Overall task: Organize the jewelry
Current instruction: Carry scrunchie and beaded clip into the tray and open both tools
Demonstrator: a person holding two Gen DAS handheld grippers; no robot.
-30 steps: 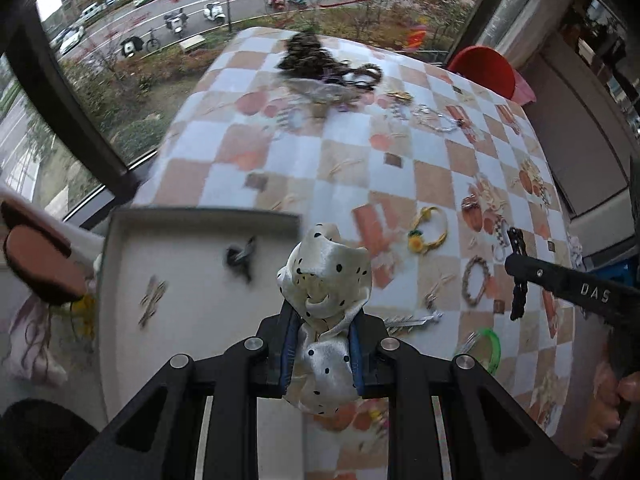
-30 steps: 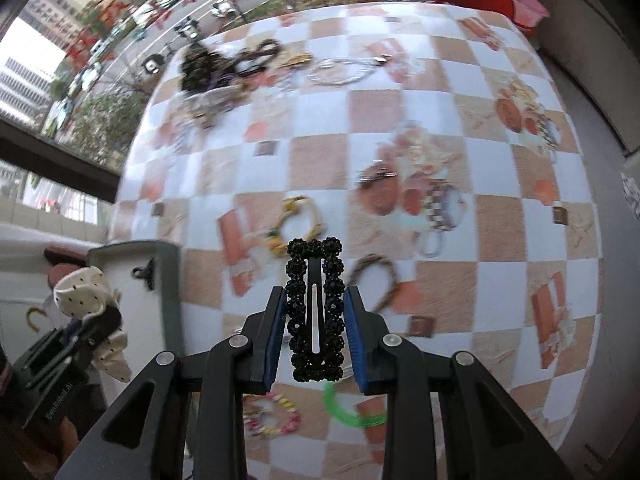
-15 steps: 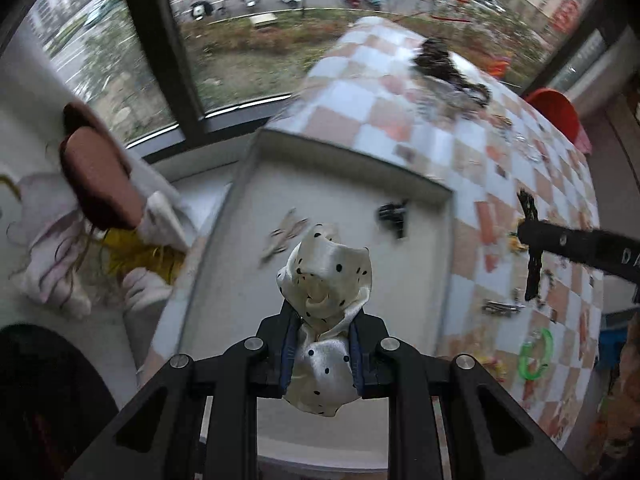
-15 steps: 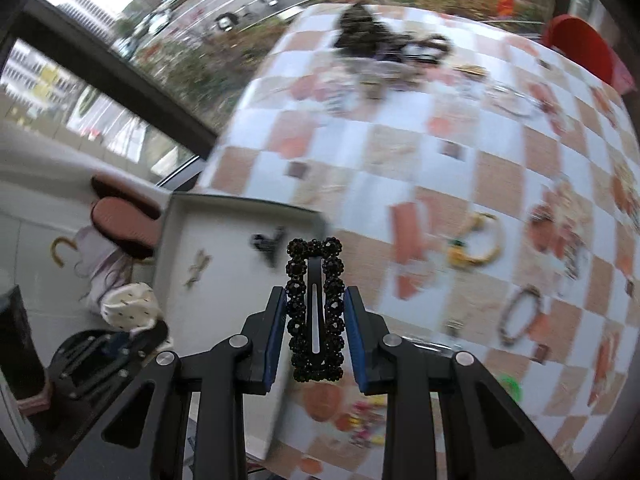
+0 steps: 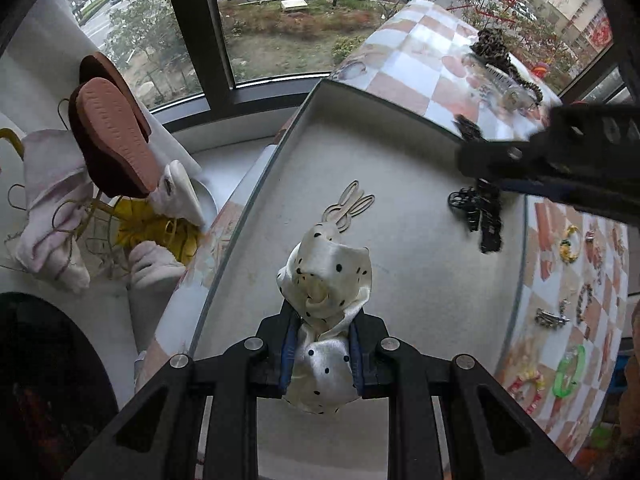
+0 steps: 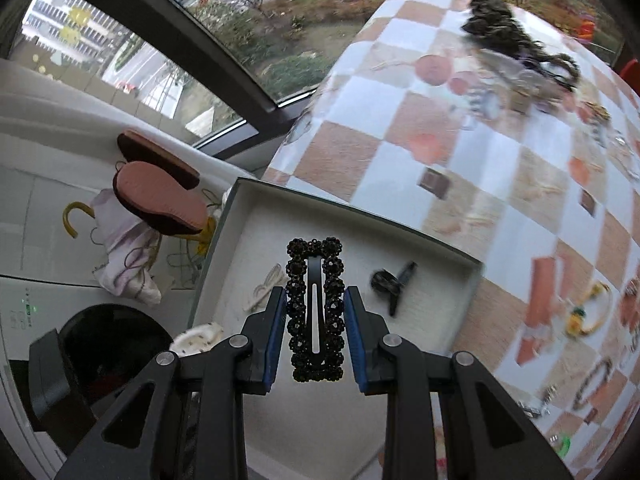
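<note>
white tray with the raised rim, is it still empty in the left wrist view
No, the shallow white tray already holds a pale wooden rabbit-shaped hair clip and a small black claw clip on its floor.

Cream polka-dot satin scrunchie [image 5: 326, 280], bunched and upright, above the near part of the grey tray [image 5: 400, 128]. Black beaded snap clip [image 6: 315, 312], held lengthwise over the tray. On the tray floor: flat wooden rabbit clip [image 5: 349, 208] mid-tray, small black claw clip [image 6: 394, 282] toward its right wall.
</note>
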